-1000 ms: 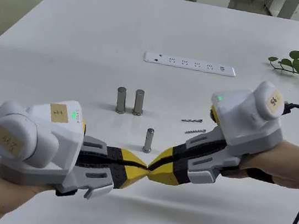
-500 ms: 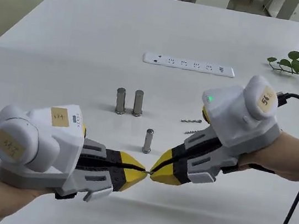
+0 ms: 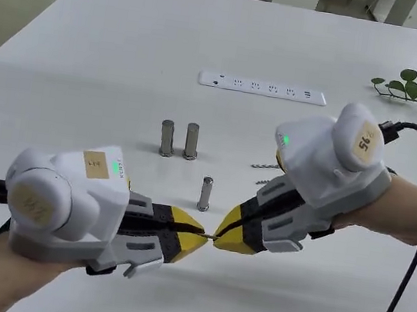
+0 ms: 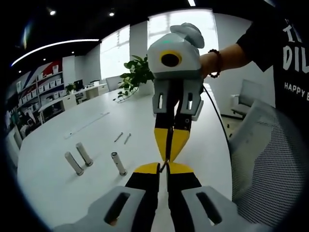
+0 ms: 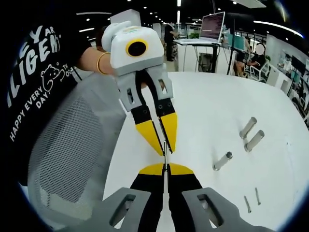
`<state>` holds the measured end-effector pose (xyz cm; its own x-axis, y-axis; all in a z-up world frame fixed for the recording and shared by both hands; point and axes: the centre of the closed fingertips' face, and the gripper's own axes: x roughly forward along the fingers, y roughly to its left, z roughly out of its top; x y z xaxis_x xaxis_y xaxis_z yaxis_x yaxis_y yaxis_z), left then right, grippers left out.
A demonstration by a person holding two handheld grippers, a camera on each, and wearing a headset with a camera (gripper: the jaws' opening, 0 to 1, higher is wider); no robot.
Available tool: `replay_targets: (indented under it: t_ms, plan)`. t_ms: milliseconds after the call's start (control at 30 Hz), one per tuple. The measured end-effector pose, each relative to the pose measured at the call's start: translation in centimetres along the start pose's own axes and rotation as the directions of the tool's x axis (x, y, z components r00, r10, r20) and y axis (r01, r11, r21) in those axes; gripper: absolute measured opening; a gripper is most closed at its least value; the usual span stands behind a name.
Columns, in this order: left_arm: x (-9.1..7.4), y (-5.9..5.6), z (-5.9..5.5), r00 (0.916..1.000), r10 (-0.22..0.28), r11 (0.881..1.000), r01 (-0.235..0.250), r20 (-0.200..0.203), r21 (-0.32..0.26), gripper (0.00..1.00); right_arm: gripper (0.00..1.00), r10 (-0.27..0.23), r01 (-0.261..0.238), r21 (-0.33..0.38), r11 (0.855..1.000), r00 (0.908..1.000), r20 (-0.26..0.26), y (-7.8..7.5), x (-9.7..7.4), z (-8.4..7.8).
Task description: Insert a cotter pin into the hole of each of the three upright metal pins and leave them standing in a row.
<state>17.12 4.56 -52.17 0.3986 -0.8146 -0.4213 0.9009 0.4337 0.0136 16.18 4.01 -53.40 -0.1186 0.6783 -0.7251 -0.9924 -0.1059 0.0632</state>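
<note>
right tongs (image 3: 220,235) have eased from left tongs (image 3: 199,237), cotter pin (image 3: 209,238) bridging, above white table (image 3: 88,69).

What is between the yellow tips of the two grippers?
A thin metal cotter pin, bridging the left gripper and right gripper; the head view shows it.

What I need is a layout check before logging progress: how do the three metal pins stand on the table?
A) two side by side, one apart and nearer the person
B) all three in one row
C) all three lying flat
A: the pair of metal pins stands side by side, while the third metal pin stands upright alone, nearer the person.
</note>
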Motion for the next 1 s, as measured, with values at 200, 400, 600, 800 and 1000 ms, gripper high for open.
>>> replay_targets:
  t_ms: [200, 400, 600, 800, 1000]
  plan:
    - [0.4, 1.1, 0.1, 0.9988, 0.048, 0.999, -0.048, 0.004, -0.013, 0.07, 0.00, -0.049, 0.050, 0.021, 0.999, 0.9986, -0.020, -1.4, -0.1, -0.7]
    - [0.3, 2.2, 0.1, 0.9941, 0.108, 0.993, -0.107, 0.016, -0.045, 0.10, 0.00, -0.100, 0.102, 0.046, 0.994, 0.9940, -0.044, -2.9, -0.4, -1.5]
    - [0.6, 2.8, -0.6, 0.9887, 0.150, 0.987, -0.150, 0.002, -0.055, 0.11, 0.00, -0.154, 0.159, 0.072, 0.985, 0.9854, -0.072, -4.5, -1.0, -2.1]
    - [1.1, 4.0, -1.3, 0.9745, 0.224, 0.971, -0.224, -0.019, -0.083, 0.11, 0.00, -0.204, 0.214, 0.089, 0.973, 0.9726, -0.112, -6.3, -1.3, -3.0]
    - [2.1, 5.3, -1.4, 0.9597, 0.280, 0.951, -0.280, -0.018, -0.130, 0.12, 0.00, -0.213, 0.226, 0.098, 0.969, 0.9692, -0.124, -7.4, -1.1, -3.7]
